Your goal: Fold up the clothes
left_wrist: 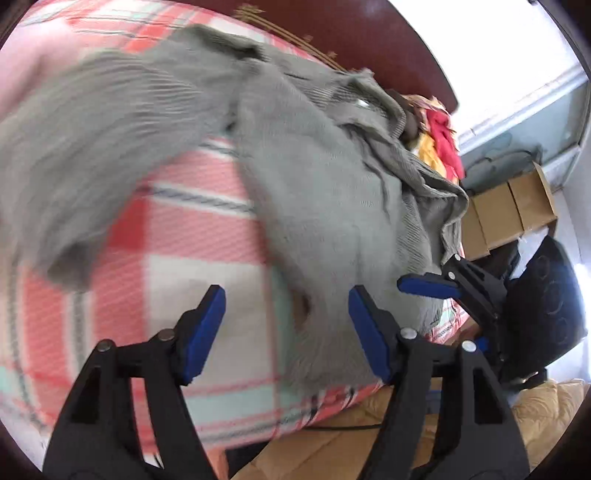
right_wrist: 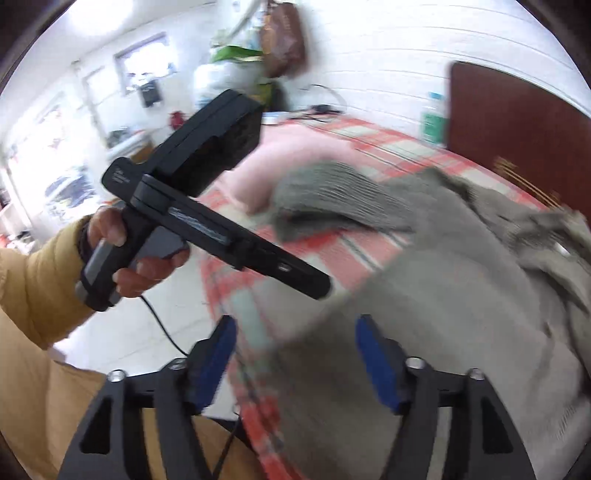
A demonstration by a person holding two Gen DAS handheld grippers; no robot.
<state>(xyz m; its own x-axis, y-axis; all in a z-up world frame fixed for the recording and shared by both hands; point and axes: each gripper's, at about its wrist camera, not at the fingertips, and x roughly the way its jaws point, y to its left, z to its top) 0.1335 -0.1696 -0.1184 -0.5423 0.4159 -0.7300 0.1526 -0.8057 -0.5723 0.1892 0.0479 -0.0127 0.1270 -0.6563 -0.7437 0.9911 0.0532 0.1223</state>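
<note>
Left wrist view: ribbed sleeve of a grey knit sweater, blurred, at far left over a pink plaid bedcover. The left gripper stands centre, jaws spread wide and empty above the sweater's hem. The sweater body lies crumpled on the bed, running up toward a dark red headboard. Right of it: a heap of red and yellow clothes, cardboard boxes, and the right gripper at the hem's edge.

Right wrist view: a yellow sleeve and a hand gripping the left tool's handle at left. The right gripper is centre, jaws wide apart, nothing between them. The sweater fills the right.
</note>
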